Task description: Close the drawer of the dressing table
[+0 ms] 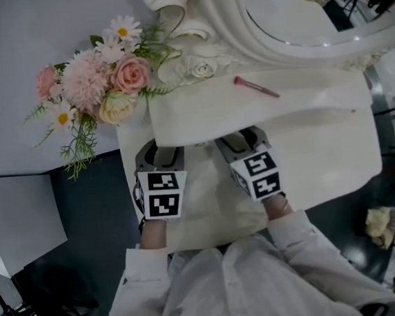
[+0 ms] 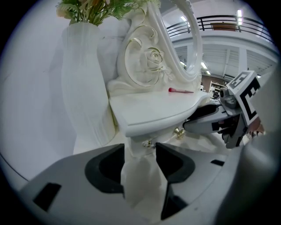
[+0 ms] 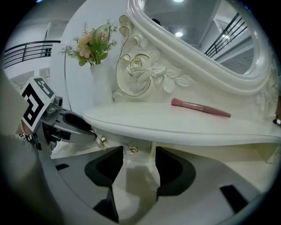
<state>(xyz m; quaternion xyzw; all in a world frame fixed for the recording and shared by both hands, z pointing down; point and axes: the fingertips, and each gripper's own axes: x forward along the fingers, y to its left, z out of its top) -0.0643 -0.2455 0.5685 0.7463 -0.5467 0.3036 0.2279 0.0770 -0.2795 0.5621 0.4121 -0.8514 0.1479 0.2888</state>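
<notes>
The white dressing table (image 1: 321,134) carries a pink brush (image 1: 256,86) on its top. The drawer front (image 3: 136,147) with small gold knobs (image 2: 148,143) sits back under the tabletop's overhang. My left gripper (image 1: 158,149) and right gripper (image 1: 241,139) are side by side at the table's front edge, tips tucked under the top. In the left gripper view, the left gripper (image 2: 140,151) is open, its jaws either side of a knobbed part of the front. The right gripper (image 3: 139,154) is open too, right up at the drawer front; whether either touches it is unclear.
A bunch of pink and white flowers (image 1: 98,80) in a white vase (image 2: 83,79) stands at the table's left. An ornate oval mirror (image 1: 309,16) rises at the back. A cream surface (image 1: 210,208) lies under the grippers. Dark floor surrounds the table.
</notes>
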